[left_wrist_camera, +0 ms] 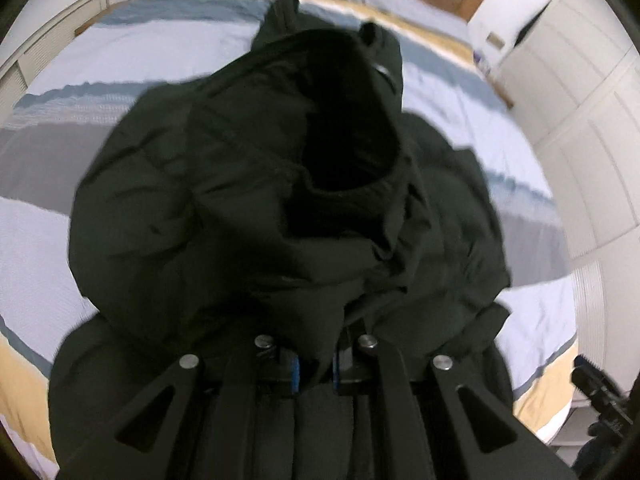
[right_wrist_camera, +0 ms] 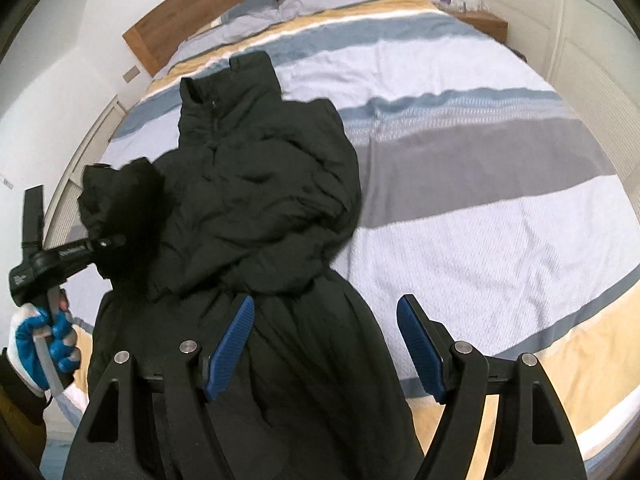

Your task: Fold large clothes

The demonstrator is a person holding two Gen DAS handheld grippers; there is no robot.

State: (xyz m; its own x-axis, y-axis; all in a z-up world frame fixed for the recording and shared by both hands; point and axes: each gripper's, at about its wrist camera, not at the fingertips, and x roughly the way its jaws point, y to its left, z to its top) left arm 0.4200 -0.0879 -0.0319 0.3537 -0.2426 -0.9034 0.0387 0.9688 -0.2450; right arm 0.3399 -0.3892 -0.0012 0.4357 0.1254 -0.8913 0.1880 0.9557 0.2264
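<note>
Left gripper [left_wrist_camera: 316, 368]: clenched on a fold of the black puffer jacket [left_wrist_camera: 248, 208], blue pads nearly together at lower centre of the left wrist view with dark cloth pinched between them. Seen from the right wrist view at far left, mid-height, as a black tool [right_wrist_camera: 72, 252] held by a gloved left hand [right_wrist_camera: 40, 340], lifting a sleeve [right_wrist_camera: 124, 216] clear of the bedspread. Open cuff of that sleeve gaping toward the left camera, just above frame centre [left_wrist_camera: 352, 152].

Right gripper [right_wrist_camera: 324, 340]: released, blue pads [right_wrist_camera: 230, 344] spread wide at lower centre of its view, nothing between them. Left pad over the jacket's lower part; right pad over bare striped cloth. Touching the fabric or hovering above it: not clear from here.

Jacket itself: lying on the striped bedspread [right_wrist_camera: 480, 220], left of centre in the right wrist view. Long axis running from the collar [right_wrist_camera: 232, 76] at upper left-centre down to the hem under the right gripper at the bottom edge. Body rumpled, bunched across the middle.

Relation that matters next: raised sleeve lying left of the jacket's body, so the fold likely goes rightward across the chest. Left gripper already on it and nearer; right gripper nearer the hem and free, probably best used to pin or smooth the lower part.

Beyond: wooden headboard [right_wrist_camera: 224, 12] and pillows at top, white wardrobe doors [right_wrist_camera: 600, 60] at right.
</note>
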